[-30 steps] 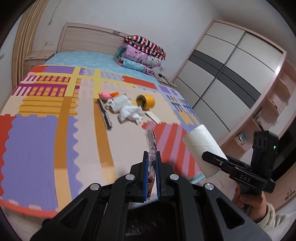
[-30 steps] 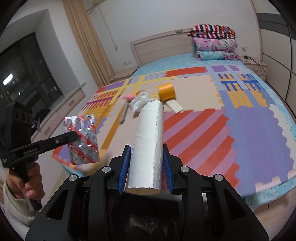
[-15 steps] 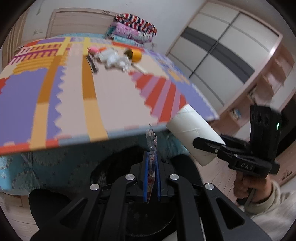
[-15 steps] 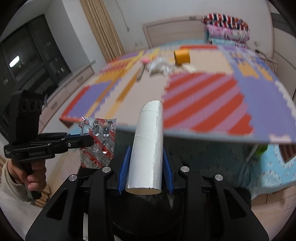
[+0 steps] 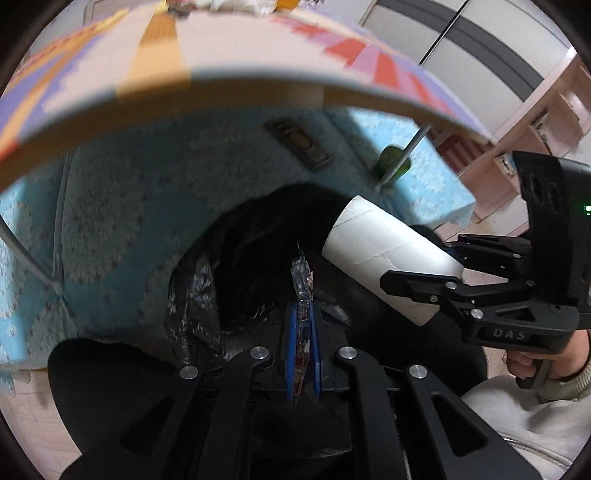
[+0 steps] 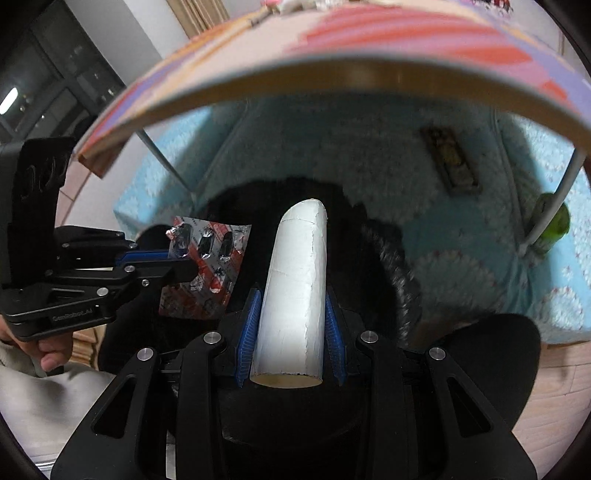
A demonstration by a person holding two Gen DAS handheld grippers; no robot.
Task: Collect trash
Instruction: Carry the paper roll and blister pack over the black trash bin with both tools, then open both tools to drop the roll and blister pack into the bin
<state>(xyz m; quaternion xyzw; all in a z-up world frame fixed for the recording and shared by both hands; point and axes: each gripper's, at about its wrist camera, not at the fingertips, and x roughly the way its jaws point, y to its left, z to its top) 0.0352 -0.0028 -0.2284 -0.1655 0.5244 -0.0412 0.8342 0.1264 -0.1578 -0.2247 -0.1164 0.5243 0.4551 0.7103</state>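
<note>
My left gripper (image 5: 301, 314) is shut on a silver and red pill blister pack (image 5: 302, 284), seen edge-on; it shows flat in the right wrist view (image 6: 207, 266). My right gripper (image 6: 291, 314) is shut on a white cardboard tube (image 6: 295, 288), which also shows in the left wrist view (image 5: 388, 258). Both are held side by side over the dark mouth of a black trash bag (image 5: 258, 258), below the edge of the colourful foam mat (image 5: 221, 81). The bag also shows in the right wrist view (image 6: 384, 251).
The blue patterned bed side (image 5: 110, 221) stands behind the bag. A white metal leg (image 6: 554, 206) and a green object (image 6: 554, 221) are at the right. More trash (image 5: 236, 4) lies far up on the mat. Wardrobe and shelves (image 5: 535, 92) stand to the right.
Both grippers have dropped from above the mat to below its edge, carrying the blister pack and the tube down over the black bag. Both stay shut.
</note>
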